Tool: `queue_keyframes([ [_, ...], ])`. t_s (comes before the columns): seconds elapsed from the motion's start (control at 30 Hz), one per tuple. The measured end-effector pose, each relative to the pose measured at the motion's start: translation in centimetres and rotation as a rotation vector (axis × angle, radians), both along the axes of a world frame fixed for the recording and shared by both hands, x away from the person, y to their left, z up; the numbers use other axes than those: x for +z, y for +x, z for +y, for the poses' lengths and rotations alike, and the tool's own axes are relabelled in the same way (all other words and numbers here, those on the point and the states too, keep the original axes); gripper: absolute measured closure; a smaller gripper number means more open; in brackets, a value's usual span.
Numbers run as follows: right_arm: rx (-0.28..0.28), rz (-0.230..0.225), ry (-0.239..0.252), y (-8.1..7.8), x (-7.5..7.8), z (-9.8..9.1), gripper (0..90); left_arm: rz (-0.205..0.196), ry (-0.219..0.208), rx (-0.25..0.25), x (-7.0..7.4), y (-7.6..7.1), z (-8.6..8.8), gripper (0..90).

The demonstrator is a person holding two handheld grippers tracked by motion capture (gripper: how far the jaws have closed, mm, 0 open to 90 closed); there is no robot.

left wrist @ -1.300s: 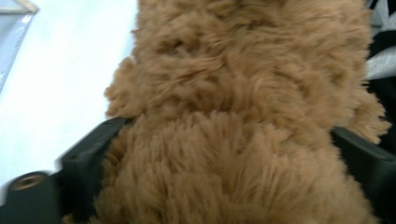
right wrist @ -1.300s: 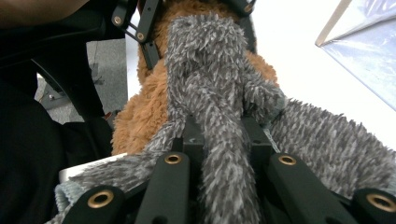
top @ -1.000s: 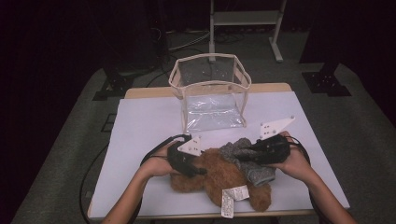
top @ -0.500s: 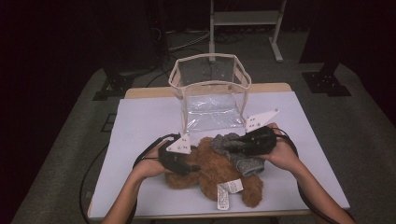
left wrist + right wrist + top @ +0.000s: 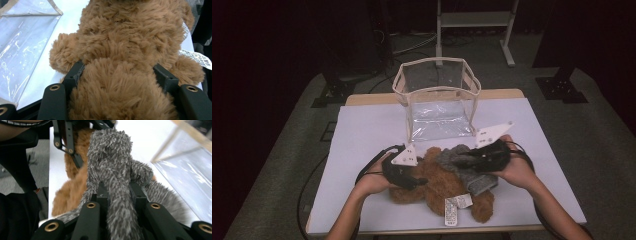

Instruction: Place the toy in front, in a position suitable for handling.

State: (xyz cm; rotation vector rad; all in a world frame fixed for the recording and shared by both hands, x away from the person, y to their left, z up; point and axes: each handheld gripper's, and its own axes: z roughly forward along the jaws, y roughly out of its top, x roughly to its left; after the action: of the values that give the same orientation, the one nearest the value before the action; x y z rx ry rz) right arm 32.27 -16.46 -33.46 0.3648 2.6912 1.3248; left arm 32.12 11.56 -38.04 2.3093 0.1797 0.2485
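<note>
A: What does the high view show?
B: A brown teddy bear [image 5: 439,187] lies on the white counter [image 5: 362,135], just in front of an open clear bag [image 5: 437,97], probably its destination. The left gripper [image 5: 412,177] steadies the bear while the right gripper [image 5: 469,161] lifts a grey scarf [image 5: 467,167] off it.

A: And the left gripper view?
B: Its fingers [image 5: 75,73] straddle the bear's furry body [image 5: 125,62], jaws just eased apart but touching fur, bracing it.

A: The right gripper view?
B: Fingers [image 5: 103,195] clamped together on the scarf [image 5: 110,170], to pull it free.
</note>
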Motion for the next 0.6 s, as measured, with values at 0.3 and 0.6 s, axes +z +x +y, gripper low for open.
queue_keyframes([
  [0.3, 0.036, 0.055, 0.007, 0.8, -1.3, 0.8, 73.6, 0.009, -0.057, -0.005, 0.2, -0.2, 2.1, 26.9],
  [0.6, 0.012, 0.057, -0.026, 0.8, -1.2, -0.3, 73.7, 0.023, -0.075, -0.004, 0.1, -0.4, 2.7, 30.6],
])
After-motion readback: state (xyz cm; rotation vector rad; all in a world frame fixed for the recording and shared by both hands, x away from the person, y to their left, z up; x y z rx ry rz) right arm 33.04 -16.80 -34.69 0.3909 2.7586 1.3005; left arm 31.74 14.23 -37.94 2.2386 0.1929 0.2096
